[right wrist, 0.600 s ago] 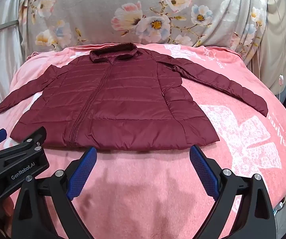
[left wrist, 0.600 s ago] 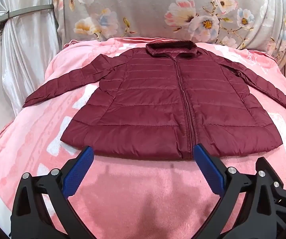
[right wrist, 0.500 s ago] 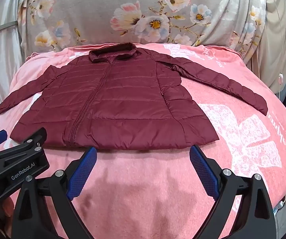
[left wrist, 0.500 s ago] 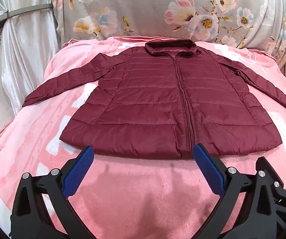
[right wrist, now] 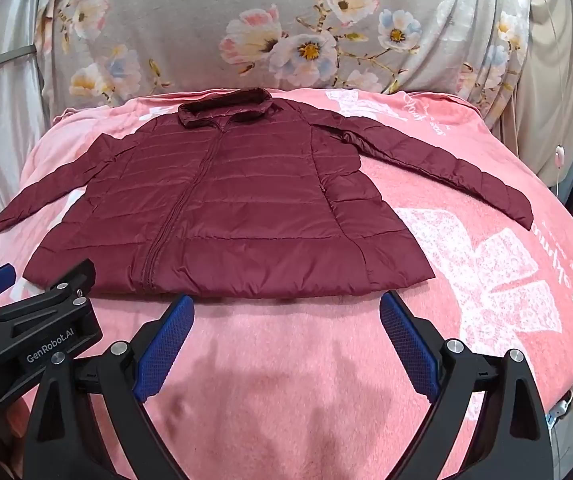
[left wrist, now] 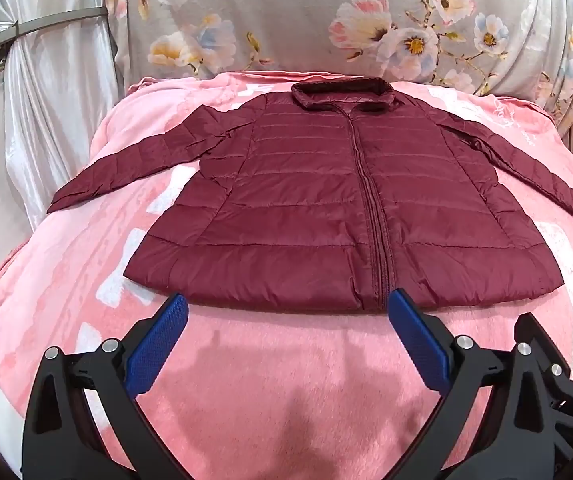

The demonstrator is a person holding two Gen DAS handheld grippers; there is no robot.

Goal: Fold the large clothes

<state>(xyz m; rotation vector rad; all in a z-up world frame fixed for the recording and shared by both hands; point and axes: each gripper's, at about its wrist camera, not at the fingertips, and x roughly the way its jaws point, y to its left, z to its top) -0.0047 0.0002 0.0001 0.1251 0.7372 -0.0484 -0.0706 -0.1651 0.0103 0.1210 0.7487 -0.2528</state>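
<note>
- A maroon quilted puffer jacket (left wrist: 326, 208) lies flat and face up in the middle of a pink blanket (left wrist: 286, 380), zipped shut, well placed for a first fold.
- Its long axis runs from the near edge of the blanket to the far edge: the hem (right wrist: 246, 280) faces the grippers, and the collar (right wrist: 224, 110) points at the far edge, under a floral-print cloth (right wrist: 286, 20) that hangs behind.
- The zip (left wrist: 370, 208) marks that axis down the middle of the body.
- Both sleeves are spread out sideways and slant toward the near corners; the left sleeve (left wrist: 134, 164) reaches toward the blanket's left edge, the right sleeve (right wrist: 446, 168) toward its right edge. Laid out like this, each cuff seems easy to pick up and bring across the chest.
- The left gripper (left wrist: 286, 352) hangs just short of the hem, tilted down, its blue pads wide apart with only blanket between them.
- The right gripper (right wrist: 286, 344) sits beside it, likewise spread wide and holding nothing.
- Judging by this, no fold is made yet; the pair looks poised to start.
</note>
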